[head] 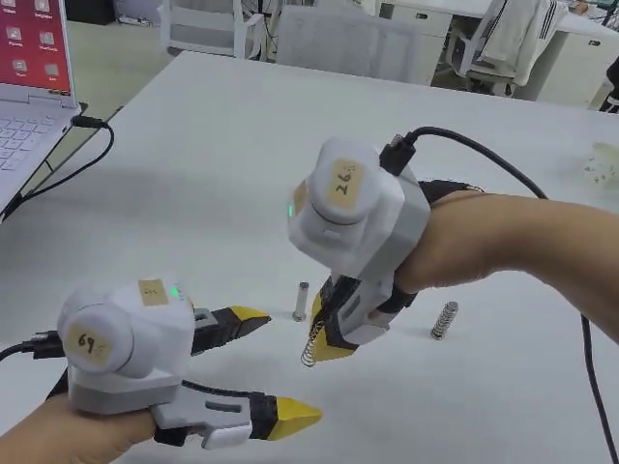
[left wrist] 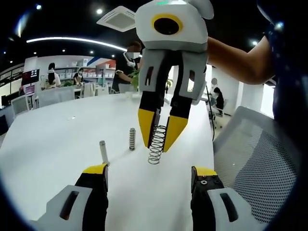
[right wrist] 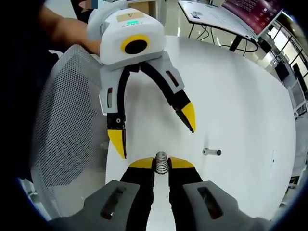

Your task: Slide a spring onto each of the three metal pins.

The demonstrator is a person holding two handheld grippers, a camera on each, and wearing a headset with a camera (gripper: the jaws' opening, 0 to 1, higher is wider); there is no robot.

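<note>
Spring (left wrist: 155, 153) clamped in right gripper (left wrist: 159, 139), just beside the pin (left wrist: 103, 151).
Left gripper (head: 287, 364) gapes wide, empty, near that pin.

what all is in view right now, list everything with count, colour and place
bare upright metal pin: one, silver, on the table between the two grippers
upright grey coil spring: one, grey, on the table right of that pin, seemingly already on a pin
silver coil spring: one, silver, held just above the table beside the bare pin
open silver laptop: one, red screen, far left of the table
black cable: one, black, running from the laptop
white table: one, white, under everything
grey mesh chair: one, grey, beyond the far edge
left hand-held gripper: one, white with yellow tips, lower left, open
right hand-held gripper: one, same colours, centre, shut on the silver coil spring
</note>
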